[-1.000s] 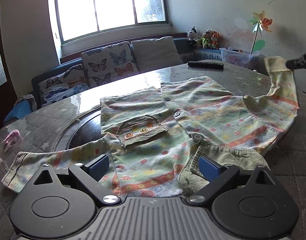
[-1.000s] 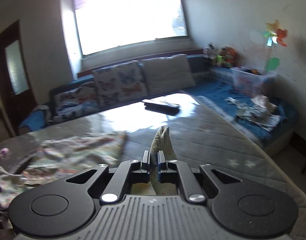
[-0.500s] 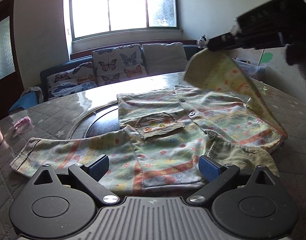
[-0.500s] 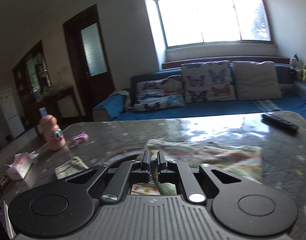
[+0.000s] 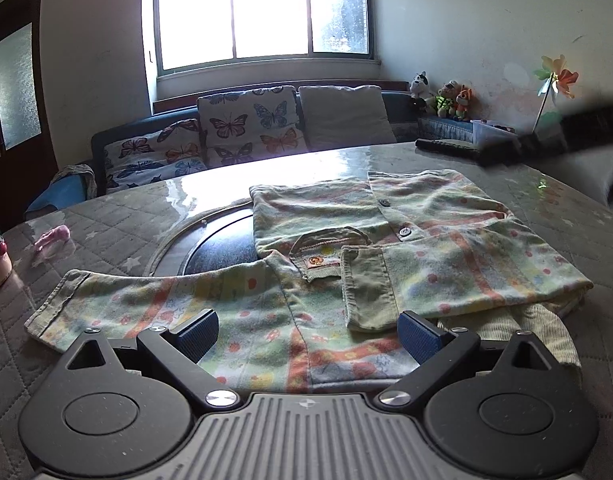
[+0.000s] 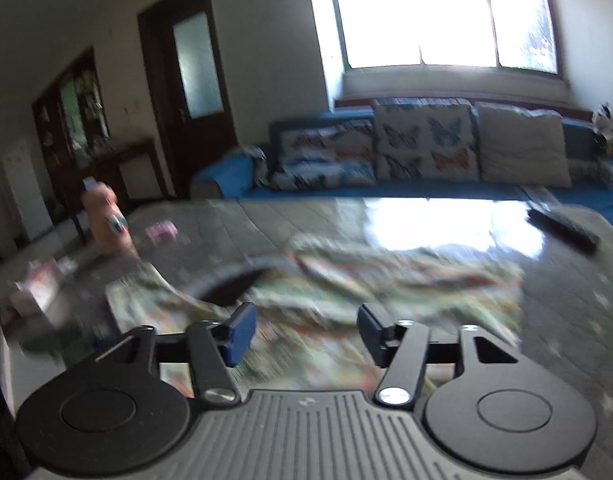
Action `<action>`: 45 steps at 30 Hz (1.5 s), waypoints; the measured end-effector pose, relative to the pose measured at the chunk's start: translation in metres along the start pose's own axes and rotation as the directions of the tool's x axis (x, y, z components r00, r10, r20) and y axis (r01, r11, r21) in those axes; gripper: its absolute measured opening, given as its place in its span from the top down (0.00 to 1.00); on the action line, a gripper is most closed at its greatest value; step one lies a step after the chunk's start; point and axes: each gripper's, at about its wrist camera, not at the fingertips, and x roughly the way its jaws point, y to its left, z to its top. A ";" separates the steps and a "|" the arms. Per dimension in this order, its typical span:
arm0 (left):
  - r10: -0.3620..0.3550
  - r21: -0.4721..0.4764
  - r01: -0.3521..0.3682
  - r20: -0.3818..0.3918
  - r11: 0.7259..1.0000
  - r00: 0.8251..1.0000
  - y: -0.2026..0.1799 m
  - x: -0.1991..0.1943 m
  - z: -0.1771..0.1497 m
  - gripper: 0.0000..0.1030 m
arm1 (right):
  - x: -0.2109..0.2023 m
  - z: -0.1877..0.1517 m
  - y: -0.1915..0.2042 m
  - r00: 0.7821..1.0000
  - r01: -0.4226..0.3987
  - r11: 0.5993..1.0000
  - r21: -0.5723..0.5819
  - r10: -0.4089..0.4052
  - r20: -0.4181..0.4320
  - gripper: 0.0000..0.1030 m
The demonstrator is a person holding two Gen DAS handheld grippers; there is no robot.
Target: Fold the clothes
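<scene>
A child's patterned shirt (image 5: 386, 248) lies flat on the quilted tabletop (image 5: 106, 232), partly over a dark round inset (image 5: 222, 248) in the middle. Its right sleeve (image 5: 446, 276) is folded across the chest, the cuff resting just beside the small pocket (image 5: 318, 252); the left sleeve (image 5: 154, 300) stretches out flat to the left.

The left gripper (image 5: 308, 330) hovers low at the near edge of the shirt, its fingers (image 5: 196, 334) spread wide and holding nothing. The right gripper (image 6: 302, 332) is above the shirt (image 6: 386, 280), its fingers (image 6: 240, 332) also wide apart and empty; that view is motion-blurred.

A black remote (image 5: 446, 148) lies on the far right of the tabletop, and a pink toy figure (image 6: 106, 220) stands at the far left.
</scene>
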 end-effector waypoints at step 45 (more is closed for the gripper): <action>0.225 -0.061 -0.230 -0.072 0.971 0.972 0.032 0.039 0.014 0.00 | 0.076 -0.047 -0.021 0.989 0.060 0.993 -0.097 -0.073 -0.130 0.00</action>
